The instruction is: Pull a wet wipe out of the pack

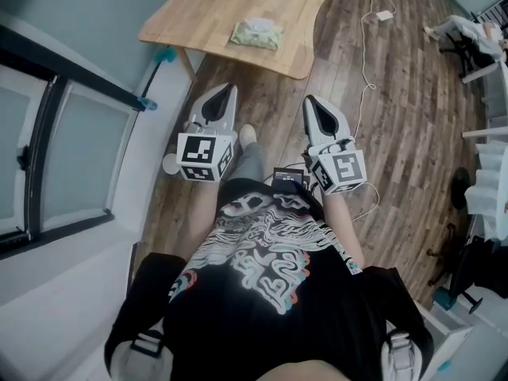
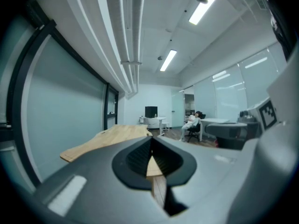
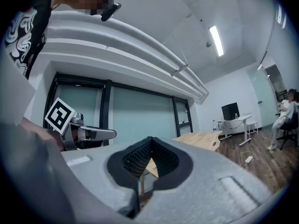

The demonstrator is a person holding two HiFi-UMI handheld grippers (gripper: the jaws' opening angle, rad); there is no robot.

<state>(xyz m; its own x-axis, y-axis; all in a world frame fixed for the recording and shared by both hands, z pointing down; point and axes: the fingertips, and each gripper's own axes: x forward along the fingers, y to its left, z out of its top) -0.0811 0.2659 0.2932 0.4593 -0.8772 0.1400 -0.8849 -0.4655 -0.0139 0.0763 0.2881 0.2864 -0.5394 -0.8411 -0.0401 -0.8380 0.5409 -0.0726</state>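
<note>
Wet wipe pack (image 1: pixel 255 35) is laid flat on the wooden table (image 1: pixel 198 10). Left tongs (image 1: pixel 231 90) and right tongs (image 1: pixel 310 101) are closed, empty, well short of it.

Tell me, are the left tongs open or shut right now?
Shut and empty. In the left gripper view the tips of the left tongs meet, with nothing between them.

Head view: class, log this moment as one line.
left tongs: shut, empty | right tongs: shut, empty | wipe pack: on table, untouched | pull: not yet begun
</note>
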